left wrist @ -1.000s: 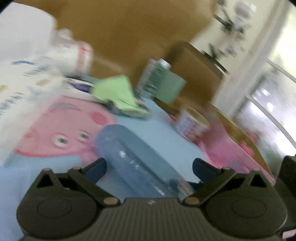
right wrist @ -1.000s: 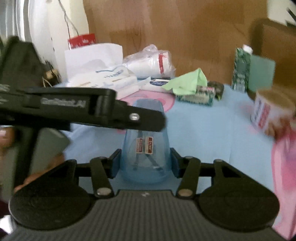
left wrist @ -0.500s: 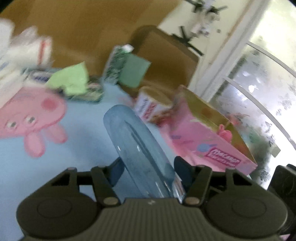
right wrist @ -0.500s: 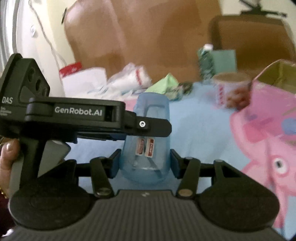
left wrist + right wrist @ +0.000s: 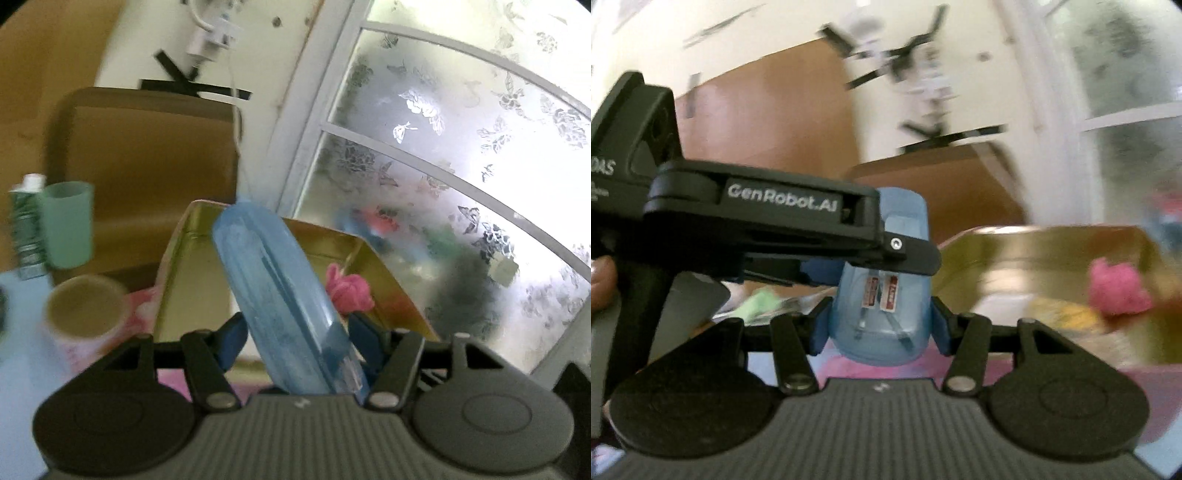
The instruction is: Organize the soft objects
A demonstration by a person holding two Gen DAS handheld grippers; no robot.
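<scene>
Frosted butterfly window (image 5: 461, 155); both tongs (image 5: 879, 328) clamped on blue pouch (image 5: 886, 295), "GenRobot.AI".

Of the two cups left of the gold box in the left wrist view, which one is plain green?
The green cup, farther back beside the toothpaste tube. The nearer cup has a pink printed wall and a tan inside.

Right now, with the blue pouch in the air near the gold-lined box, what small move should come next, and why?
Probably carry the blue pouch a little forward over the open box, then lower it. The right gripper has its fingers pressed on it, the box stands open just ahead, and a pink soft thing lies inside.
</scene>
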